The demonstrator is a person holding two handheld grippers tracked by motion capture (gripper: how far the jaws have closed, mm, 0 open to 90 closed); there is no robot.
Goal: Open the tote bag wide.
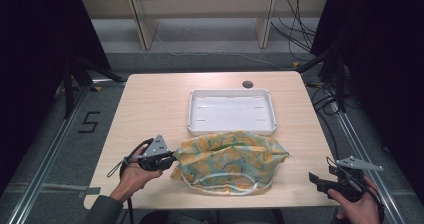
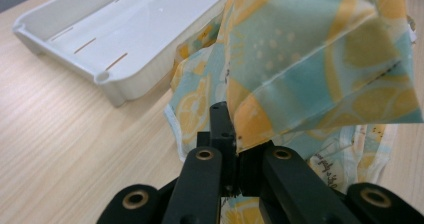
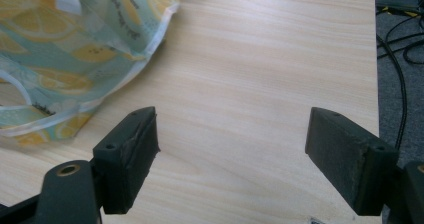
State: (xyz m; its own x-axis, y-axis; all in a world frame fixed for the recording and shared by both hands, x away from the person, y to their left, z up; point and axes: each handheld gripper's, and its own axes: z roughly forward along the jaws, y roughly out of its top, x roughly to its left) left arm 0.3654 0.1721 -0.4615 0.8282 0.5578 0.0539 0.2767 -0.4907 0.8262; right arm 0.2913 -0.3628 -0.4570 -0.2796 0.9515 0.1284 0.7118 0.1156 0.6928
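My left gripper (image 1: 167, 160), lower left of the frame, is clamped on the edge of the lemon-print cloth (image 1: 230, 160). My right gripper (image 1: 320, 183), lower right, hangs wide open over bare table (image 1: 150, 104). The cloth lies at centre, touching the white tray (image 1: 192, 115). Risk: the thin fold slips out if I pull hard.

Even overhead light brightens the table (image 1: 150, 104), with dark surroundings at both sides in the high view. Shadows stay soft. The white tray (image 1: 231, 111) glares slightly. Close jaws blur in both gripper views.
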